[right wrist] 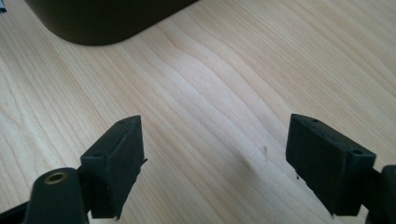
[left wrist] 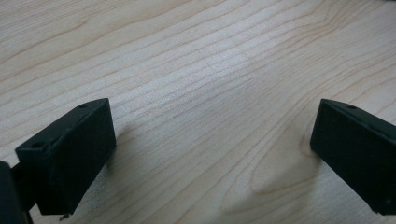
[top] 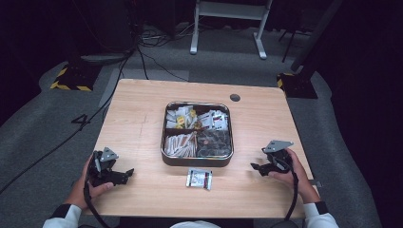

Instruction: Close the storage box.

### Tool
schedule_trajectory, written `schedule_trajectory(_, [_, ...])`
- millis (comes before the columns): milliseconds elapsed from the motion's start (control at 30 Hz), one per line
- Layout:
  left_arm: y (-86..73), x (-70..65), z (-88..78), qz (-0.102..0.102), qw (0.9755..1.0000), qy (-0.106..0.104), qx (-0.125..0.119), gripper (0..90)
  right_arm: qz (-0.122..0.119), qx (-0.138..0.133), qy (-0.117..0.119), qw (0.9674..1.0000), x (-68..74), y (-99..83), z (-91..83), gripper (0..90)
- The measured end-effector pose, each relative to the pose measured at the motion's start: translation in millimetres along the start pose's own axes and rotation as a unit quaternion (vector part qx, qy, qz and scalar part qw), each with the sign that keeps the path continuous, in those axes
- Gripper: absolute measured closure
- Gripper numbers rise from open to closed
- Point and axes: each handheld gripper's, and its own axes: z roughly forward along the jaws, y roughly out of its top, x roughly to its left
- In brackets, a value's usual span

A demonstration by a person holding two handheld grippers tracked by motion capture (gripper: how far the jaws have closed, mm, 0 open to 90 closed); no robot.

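Black jaws of the left gripper [top: 124, 174] stand wide apart with bare wood between them, as the left gripper view shows; nothing is held. The left hand [top: 84, 186] wraps the gripper's body near the table's front left corner, with the jaws pointing inward toward the middle. A grey three-cornered plate sits on top of it, and a cable trails off the front edge.

The right gripper [top: 256, 168] is likewise released: in the right gripper view its jaws [right wrist: 215, 168] are spread wide over empty wood, holding nothing. The right hand [top: 289, 171] grips it near the front right edge of the table [top: 142, 114], jaws turned inward toward the left gripper.

Between the two grippers, nearer the right one, a small packet [top: 199, 179] lies flat on the wood, white with dark and red print. It is apart from both grippers, touched by neither.

Just beyond the packet stands a dark tin [top: 197, 162] with rounded corners, split into four compartments holding sachets and packets; their print is too small to read. Its near right corner shows as a dark curved wall [right wrist: 102, 21] ahead and left of the right gripper's jaws. The packet lies just outside the tin's front wall, close to it; whether they touch I cannot tell.
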Motion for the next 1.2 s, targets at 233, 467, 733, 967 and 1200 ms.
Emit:
schedule_trajectory(233, [0.4, 0.5, 0.7, 0.002, 1.0, -0.001, -0.002, 0.4, 0.014, 0.001, 0.001, 0.9999, -1.0, -16.3, -1.8, 19.7])
schedule_trajectory(467, [1.3, 0.6, 1.4, 0.002, 1.0, -0.005, -0.001, 0.4, 0.033, -0.008, 0.004, 0.9994, -1.2, -32.7, -4.8, 18.9])
schedule_trajectory(733, [1.7, 0.6, 1.8, 0.002, 1.0, -0.005, -0.001, 0.4, 0.066, -0.03, 0.006, 0.9974, -4.1, -48.9, -10.3, 16.9])
schedule_trajectory(967, [1.9, 0.5, 1.8, 0.002, 1.0, -0.006, 0.0, 0.4, 0.085, -0.062, -0.003, 0.9945, -3.0, -60.6, -12.3, 17.0])
schedule_trajectory(1200, [1.7, 0.0, 1.7, 0.0, 1.0, -0.004, -0.001, 0.4, 0.086, -0.062, -0.004, 0.9944, -3.1, -60.7, -12.1, 16.9])
